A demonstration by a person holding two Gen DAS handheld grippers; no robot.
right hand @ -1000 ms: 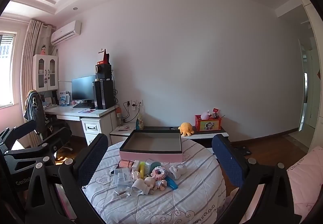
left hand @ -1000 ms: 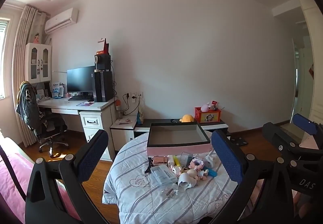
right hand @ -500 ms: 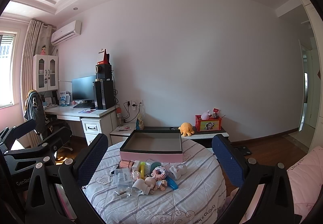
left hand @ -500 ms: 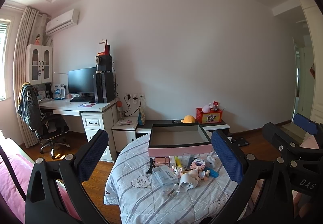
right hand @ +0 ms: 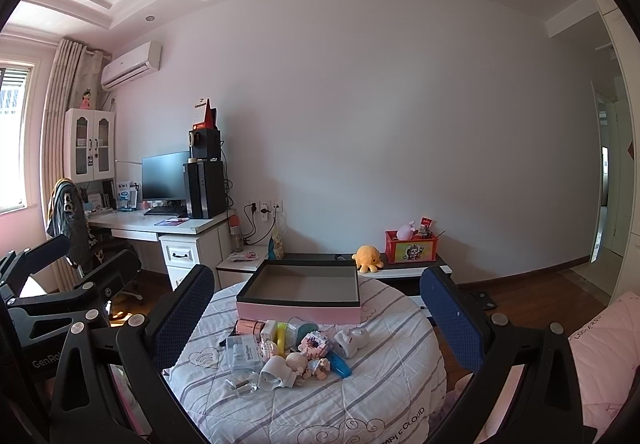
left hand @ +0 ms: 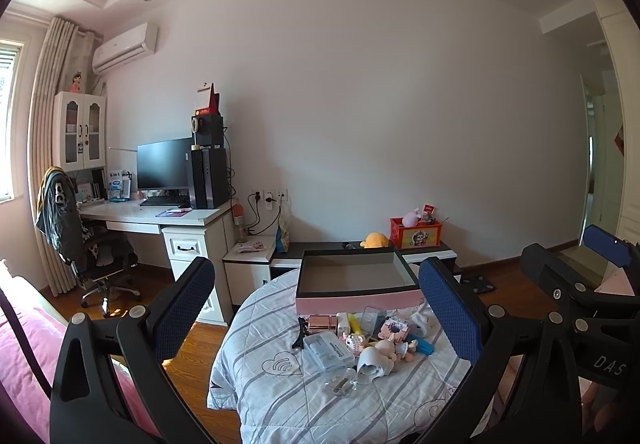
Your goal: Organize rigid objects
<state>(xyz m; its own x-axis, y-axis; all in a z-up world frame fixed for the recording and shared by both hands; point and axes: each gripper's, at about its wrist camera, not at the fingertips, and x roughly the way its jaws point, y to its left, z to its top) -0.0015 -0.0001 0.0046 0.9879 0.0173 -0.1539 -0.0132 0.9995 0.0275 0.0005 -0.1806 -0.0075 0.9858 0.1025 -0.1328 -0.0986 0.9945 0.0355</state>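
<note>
A pink box (left hand: 357,286) (right hand: 299,300) with a dark rim lies open and empty at the far side of a round table (left hand: 280,400) (right hand: 384,396) under a striped quilt. In front of it lies a heap of several small items: a clear case (left hand: 328,350) (right hand: 242,354), a white cup (left hand: 374,362) (right hand: 276,374), a small doll (right hand: 298,362), a pink block toy (left hand: 394,328) (right hand: 316,344), a yellow tube (right hand: 282,338). My left gripper (left hand: 316,308) and my right gripper (right hand: 316,310) hover open and empty, well short of the table.
A white desk (left hand: 160,216) with a monitor (left hand: 164,168), an office chair (left hand: 86,240) and a low cabinet (left hand: 424,254) bearing a red box (right hand: 412,246) and an orange plush (right hand: 368,258) line the far wall. Pink bedding (right hand: 600,364) lies at the right.
The left view has tilted slightly up, so the table sits a little lower in the frame. The right view is almost unchanged. Both grippers stay open.
</note>
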